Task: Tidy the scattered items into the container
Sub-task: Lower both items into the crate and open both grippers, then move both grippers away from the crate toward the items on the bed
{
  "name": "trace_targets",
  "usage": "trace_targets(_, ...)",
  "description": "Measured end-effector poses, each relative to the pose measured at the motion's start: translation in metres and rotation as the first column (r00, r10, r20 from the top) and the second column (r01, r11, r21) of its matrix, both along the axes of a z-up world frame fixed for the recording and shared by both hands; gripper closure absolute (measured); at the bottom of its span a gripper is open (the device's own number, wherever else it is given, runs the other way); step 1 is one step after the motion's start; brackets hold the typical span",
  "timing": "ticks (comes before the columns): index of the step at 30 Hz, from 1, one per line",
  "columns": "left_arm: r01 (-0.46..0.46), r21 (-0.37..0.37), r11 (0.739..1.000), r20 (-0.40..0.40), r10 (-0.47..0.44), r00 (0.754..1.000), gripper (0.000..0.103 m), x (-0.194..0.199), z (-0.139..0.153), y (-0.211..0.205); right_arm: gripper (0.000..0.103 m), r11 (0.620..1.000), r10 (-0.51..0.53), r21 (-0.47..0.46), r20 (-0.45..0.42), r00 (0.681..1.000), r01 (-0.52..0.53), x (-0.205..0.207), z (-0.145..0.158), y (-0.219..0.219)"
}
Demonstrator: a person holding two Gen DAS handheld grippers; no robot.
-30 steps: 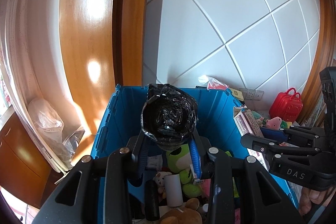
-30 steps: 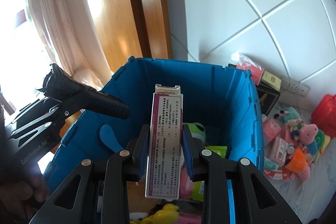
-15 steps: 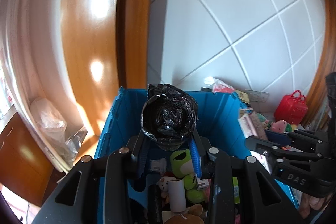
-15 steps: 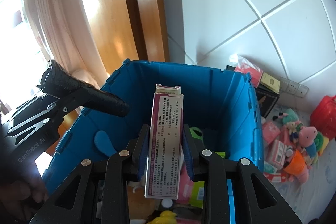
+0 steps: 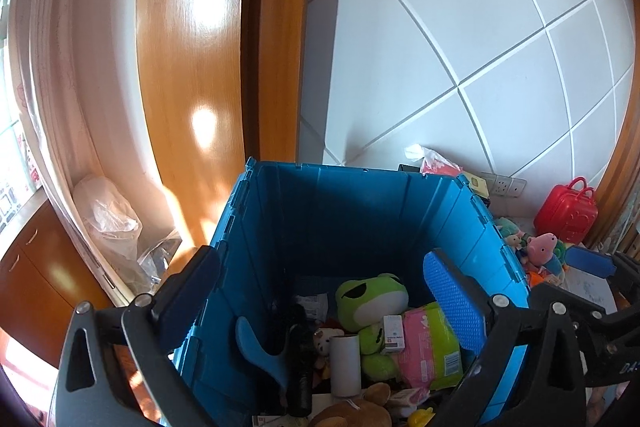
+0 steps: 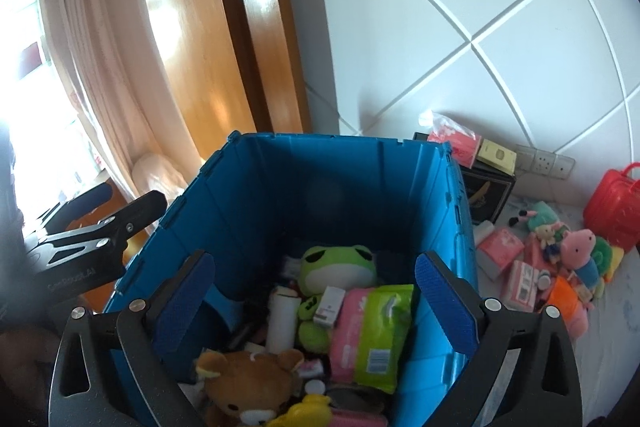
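Left tongs (image 5: 320, 291): jaws just opened, being held spread wide over the blue folding crate (image 5: 280, 227); nothing is being gripped between the pads.

Right tongs (image 6: 316, 291): jaws likewise just opened, being held released above the same crate (image 6: 248, 211), nothing between them.

Crate contents, being viewed from above: green frog plush (image 6: 336, 267), pink-and-green wet-wipes pack (image 6: 372, 335) lying against the frog, small white box (image 6: 329, 307) on the frog, white tube (image 6: 282, 323), brown bear plush (image 6: 248, 383) nearest the camera, black bag roll (image 5: 298, 359).

Items being left outside, on the surface right of the crate: pink pig plush (image 6: 580, 251), red toy case (image 6: 616, 203), pink boxes (image 6: 508, 259), orange cup (image 6: 564, 299).
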State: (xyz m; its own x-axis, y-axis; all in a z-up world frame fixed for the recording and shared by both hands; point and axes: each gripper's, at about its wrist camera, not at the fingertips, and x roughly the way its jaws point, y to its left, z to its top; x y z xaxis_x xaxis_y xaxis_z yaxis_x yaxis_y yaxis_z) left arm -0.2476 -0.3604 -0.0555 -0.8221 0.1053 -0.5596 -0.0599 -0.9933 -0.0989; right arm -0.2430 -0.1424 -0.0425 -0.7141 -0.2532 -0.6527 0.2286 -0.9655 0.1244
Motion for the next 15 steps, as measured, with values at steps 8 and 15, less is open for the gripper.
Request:
trace_targets(8,0.025,0.035,0.999,-0.005,-0.025,1.0,0.0,0.022,-0.001,0.016,0.001,0.999,-0.022,-0.024,0.001,1.0,0.022,0.036,0.0,0.027)
trace_targets(15,0.106,0.06,0.993,0.004,-0.106,0.994,0.0,0.039,-0.005,0.063,0.001,0.997,-0.072,-0.013,-0.014,0.997,0.072,0.072,-0.003,0.068)
